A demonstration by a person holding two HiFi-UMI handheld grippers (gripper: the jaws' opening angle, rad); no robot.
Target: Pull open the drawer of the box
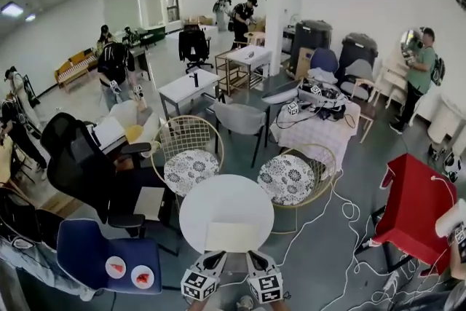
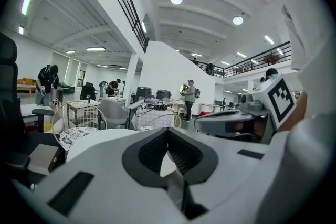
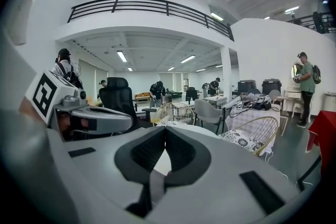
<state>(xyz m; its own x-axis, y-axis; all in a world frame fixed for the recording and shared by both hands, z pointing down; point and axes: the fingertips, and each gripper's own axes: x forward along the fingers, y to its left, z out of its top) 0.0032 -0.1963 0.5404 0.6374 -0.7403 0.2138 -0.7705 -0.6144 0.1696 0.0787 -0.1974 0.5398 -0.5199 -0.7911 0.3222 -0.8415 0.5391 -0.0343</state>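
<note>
A pale flat box (image 1: 231, 235) lies at the near edge of the round white table (image 1: 226, 204); I can make out no drawer on it from here. Both grippers sit low in the head view, just short of the table's near rim. My left gripper (image 1: 217, 256) is shut, its dark pads meeting with nothing between them (image 2: 168, 131). My right gripper (image 1: 253, 256) is shut too and holds nothing (image 3: 165, 131). Each gripper shows beside the other: the right gripper (image 2: 247, 113) in the left gripper view, the left gripper (image 3: 79, 113) in the right gripper view.
Two wire chairs with patterned cushions (image 1: 191, 170) (image 1: 289, 178) stand behind the table. A black office chair (image 1: 80, 164) and a blue chair with plates (image 1: 116, 258) are at the left, a red stool (image 1: 419, 207) and floor cables (image 1: 349, 215) at the right. People stand farther off.
</note>
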